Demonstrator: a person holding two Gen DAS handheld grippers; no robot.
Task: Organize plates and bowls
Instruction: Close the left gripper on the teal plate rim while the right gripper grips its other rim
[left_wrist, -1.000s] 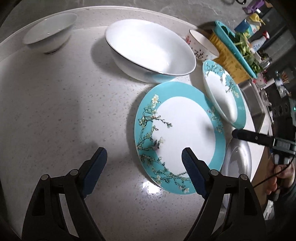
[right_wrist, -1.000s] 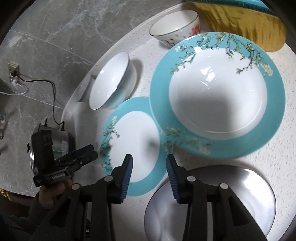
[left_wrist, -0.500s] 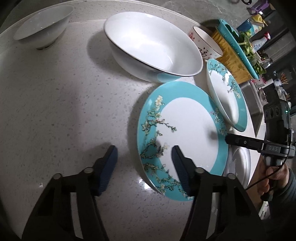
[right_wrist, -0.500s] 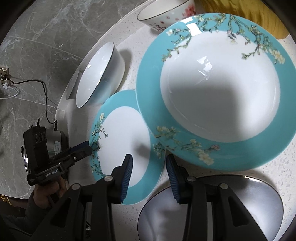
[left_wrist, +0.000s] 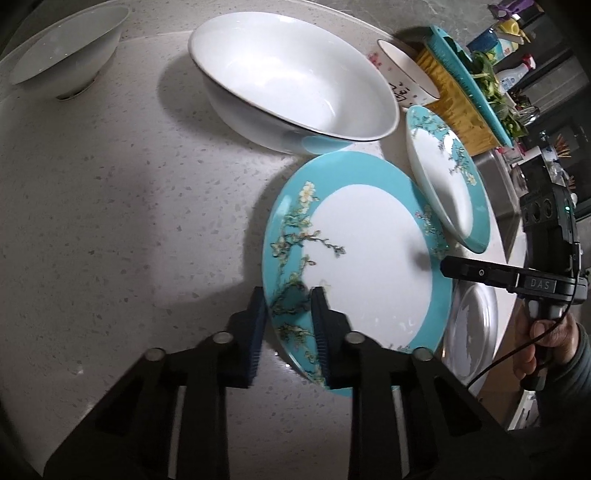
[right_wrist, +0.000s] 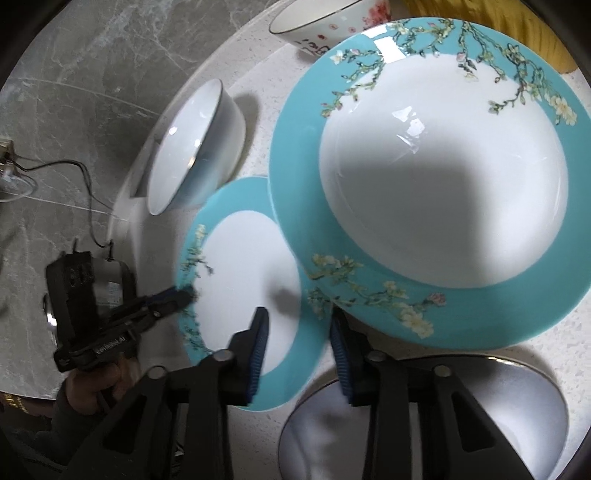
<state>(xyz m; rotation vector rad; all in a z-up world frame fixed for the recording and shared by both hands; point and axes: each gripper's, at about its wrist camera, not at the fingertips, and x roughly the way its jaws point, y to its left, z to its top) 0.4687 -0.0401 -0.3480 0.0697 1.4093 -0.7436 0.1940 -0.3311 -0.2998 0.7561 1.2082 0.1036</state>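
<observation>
Your left hand-held gripper (left_wrist: 286, 325) closing across near rim of flat teal blossom plate (left_wrist: 369, 258) on tabletop (left_wrist: 110, 221); right hand-held gripper (right_wrist: 297, 332) closing over opposite rim, likely for 2-sided lift toward stacking.

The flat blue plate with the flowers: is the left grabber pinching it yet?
Touching. In the left wrist view the left gripper straddles the near rim of the flat blue plate, its closing jaws standing one on each face with no gap visible.
</observation>
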